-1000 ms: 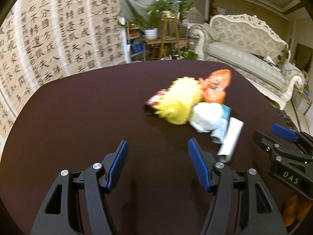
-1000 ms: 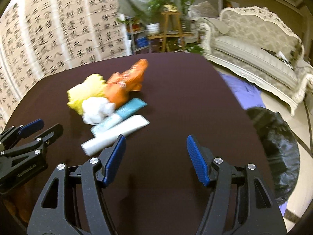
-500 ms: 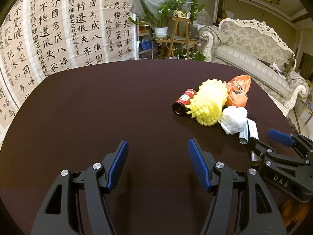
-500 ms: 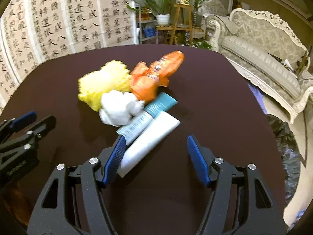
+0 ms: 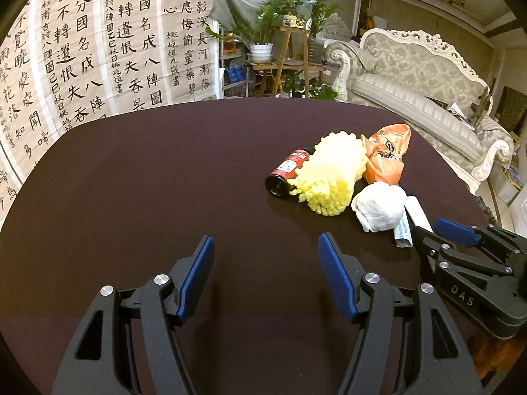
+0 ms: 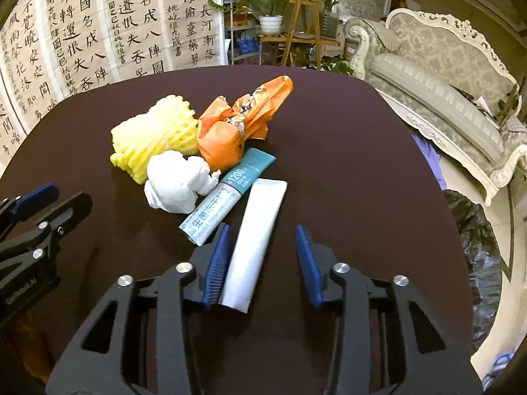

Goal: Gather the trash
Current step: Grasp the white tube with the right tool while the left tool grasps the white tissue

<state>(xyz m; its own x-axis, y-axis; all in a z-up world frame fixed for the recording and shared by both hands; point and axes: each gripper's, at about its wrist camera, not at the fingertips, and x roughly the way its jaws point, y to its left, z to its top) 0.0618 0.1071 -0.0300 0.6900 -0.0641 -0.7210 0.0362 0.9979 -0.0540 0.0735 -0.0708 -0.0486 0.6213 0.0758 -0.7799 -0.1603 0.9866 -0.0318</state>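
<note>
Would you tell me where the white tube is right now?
In the right wrist view, the white tube lies between the right gripper fingers, beside the teal tube.

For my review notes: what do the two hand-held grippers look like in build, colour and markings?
Both match. The left hand-held gripper and the right hand-held gripper have black plastic frames with open cut-outs, silver round pivot screws, and two fingers faced with ribbed blue pads. White lettering reading "DAS" shows on the side of the right one's body in the left wrist view. No cables or sleeves are visible.
</note>
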